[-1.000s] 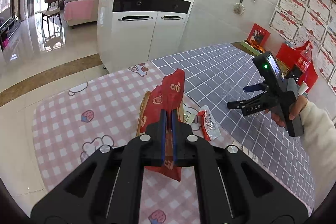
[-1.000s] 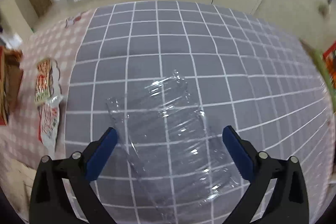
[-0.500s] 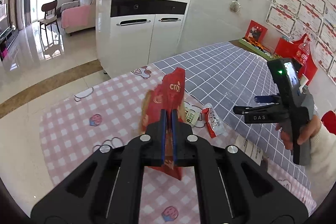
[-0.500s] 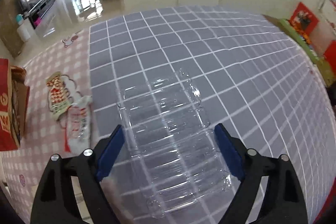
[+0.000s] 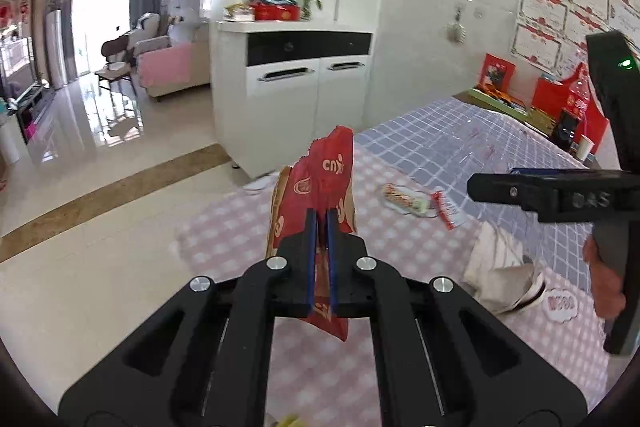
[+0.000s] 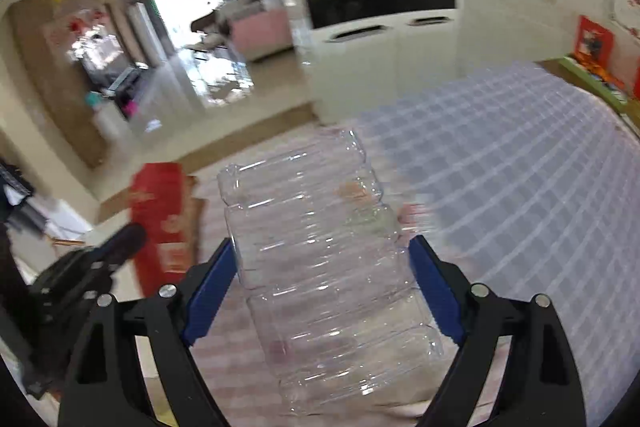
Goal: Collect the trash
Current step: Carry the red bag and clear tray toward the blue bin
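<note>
My left gripper (image 5: 321,223) is shut on a red snack bag (image 5: 328,179) and holds it upright above the pink checked cloth. My right gripper (image 6: 320,259) is shut on a clear plastic tray (image 6: 320,259), its blue pads (image 6: 208,287) pressed against both sides, lifted off the table. The right gripper also shows at the right of the left wrist view (image 5: 552,191). The red bag and left gripper show at the left of the right wrist view (image 6: 164,223). Two small wrappers (image 5: 404,199) (image 5: 448,211) lie on the table.
A white crumpled bag or paper (image 5: 500,267) lies on the pink cloth (image 5: 400,251) near my right hand. The grey grid cloth (image 5: 480,139) covers the far table. A white cabinet (image 5: 296,99) stands beyond the table. Red boxes (image 5: 560,99) stand along the wall.
My right gripper has closed on the clear tray and lifted it off the grid cloth, swinging left. My left gripper has risen with the red bag.
</note>
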The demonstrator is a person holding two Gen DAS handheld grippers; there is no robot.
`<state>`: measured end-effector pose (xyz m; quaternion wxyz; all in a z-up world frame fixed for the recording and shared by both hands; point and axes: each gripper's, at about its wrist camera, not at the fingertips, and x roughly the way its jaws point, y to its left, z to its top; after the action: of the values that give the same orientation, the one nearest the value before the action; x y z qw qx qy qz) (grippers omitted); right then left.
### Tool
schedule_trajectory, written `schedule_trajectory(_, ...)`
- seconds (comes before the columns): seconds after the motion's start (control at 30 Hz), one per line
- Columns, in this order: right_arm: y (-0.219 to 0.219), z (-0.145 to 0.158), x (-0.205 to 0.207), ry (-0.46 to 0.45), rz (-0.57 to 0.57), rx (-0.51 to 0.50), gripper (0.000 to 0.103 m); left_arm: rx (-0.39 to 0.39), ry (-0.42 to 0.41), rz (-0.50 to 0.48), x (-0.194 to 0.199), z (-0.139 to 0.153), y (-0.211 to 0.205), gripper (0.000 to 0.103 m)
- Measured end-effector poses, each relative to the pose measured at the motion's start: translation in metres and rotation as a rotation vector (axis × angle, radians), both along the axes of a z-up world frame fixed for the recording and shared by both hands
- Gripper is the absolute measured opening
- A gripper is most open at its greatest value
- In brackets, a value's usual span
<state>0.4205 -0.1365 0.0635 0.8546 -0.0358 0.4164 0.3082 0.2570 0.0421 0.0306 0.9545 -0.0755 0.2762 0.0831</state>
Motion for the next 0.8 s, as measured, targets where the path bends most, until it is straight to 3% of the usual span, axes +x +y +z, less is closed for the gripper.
schedule_trajectory(0.2,0.078,-0.004,-0.062,0.019,0.113,0.059,0.085,0.032,0.004,0.1,-0.053,-0.006,0.047,0.005)
schedule_trajectory(0.4,0.152,-0.039,-0.097,0.132,0.219,0.043,0.085,0.001,0.11,0.24,-0.092,-0.048,0.111,0.005)
schedule_trajectory(0.67,0.226,-0.094,-0.134,0.134,0.282,-0.119,0.085,-0.057,0.273,0.329,-0.111,-0.116,0.162,0.005)
schedule_trajectory(0.73,0.237,-0.108,-0.14,0.128,0.282,-0.16,0.085,-0.079,0.307,0.31,-0.11,-0.134,0.168,0.005)
schedule_trajectory(0.8,0.246,-0.118,-0.148,0.131,0.284,-0.187,0.085,-0.07,0.333,0.284,-0.107,-0.148,0.172,0.014)
